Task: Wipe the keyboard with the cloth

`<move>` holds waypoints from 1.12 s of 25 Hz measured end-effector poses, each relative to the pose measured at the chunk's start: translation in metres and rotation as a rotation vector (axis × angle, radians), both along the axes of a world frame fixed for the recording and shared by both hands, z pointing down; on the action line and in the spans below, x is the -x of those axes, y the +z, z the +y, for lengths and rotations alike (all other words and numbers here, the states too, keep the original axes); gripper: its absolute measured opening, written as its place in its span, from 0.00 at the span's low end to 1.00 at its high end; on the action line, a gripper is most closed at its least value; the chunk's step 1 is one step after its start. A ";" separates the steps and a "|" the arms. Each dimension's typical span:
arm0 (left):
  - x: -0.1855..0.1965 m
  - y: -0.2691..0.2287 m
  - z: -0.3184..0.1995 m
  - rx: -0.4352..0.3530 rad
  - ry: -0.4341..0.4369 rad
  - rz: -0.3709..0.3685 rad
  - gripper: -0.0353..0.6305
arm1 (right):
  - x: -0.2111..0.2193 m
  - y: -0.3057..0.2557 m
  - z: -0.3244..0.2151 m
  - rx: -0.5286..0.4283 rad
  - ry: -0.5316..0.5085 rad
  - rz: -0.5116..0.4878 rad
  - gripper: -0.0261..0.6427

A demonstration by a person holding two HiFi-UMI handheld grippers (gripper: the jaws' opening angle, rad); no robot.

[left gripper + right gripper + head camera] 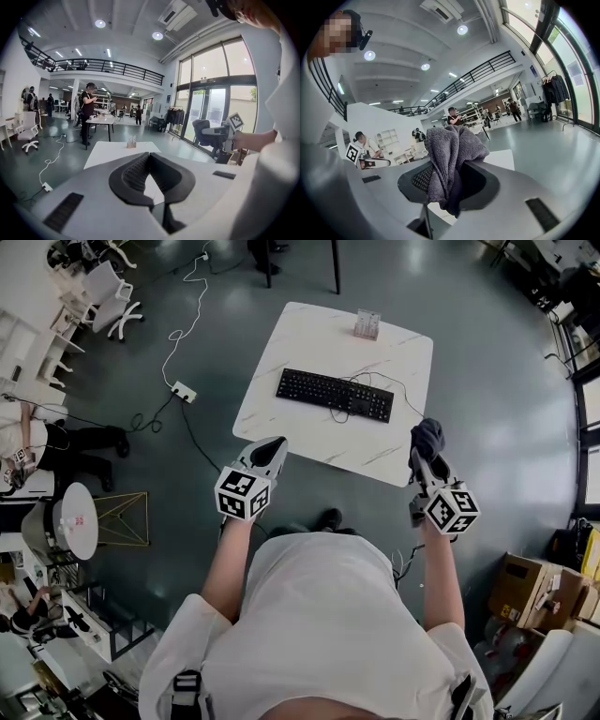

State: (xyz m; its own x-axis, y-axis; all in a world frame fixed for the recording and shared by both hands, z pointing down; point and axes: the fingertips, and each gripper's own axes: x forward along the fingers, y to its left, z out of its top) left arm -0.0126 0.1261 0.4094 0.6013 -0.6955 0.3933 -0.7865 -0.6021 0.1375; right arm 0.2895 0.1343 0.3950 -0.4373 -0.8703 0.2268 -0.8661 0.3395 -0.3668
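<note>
Head view, looking steeply down: shows a white marble-look surface out front, with a black keyboard lying across its middle, slightly skewed, and a cable looping off its right end. Also a small clear box at the far edge, well apart from the keyboard.

Both tools held up at the near side, neither touching the keyboard. Left tool at the near-left edge, pinched fully together with nothing in it (left gripper view backs that up, tips meeting and just bare surface and the box beyond them). Right tool just off the near-right corner, clamped on a dark grey cloth bunched up above the tips.

Right gripper view: same cloth stuffed between the jaws, fluffing out over the top and hanging a bit below, pads pressing on it from both sides. Keyboard hidden behind the jaws in both tool views, so only placeable from the head view.

Down on the grey floor, left of the surface, a white power strip with a cord running off.
</note>
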 end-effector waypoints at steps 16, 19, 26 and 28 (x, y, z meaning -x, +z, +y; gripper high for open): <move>-0.009 0.006 -0.025 0.029 -0.010 -0.008 0.06 | -0.002 0.019 -0.023 0.053 -0.016 -0.012 0.24; -0.008 0.008 -0.033 0.034 0.000 -0.005 0.06 | 0.000 0.019 -0.027 0.061 -0.010 -0.005 0.24; -0.002 0.020 -0.063 0.047 0.042 -0.009 0.06 | 0.008 0.023 -0.043 0.068 0.020 0.007 0.24; 0.000 0.023 -0.072 0.052 0.051 0.002 0.06 | 0.009 0.023 -0.049 0.063 0.034 0.006 0.24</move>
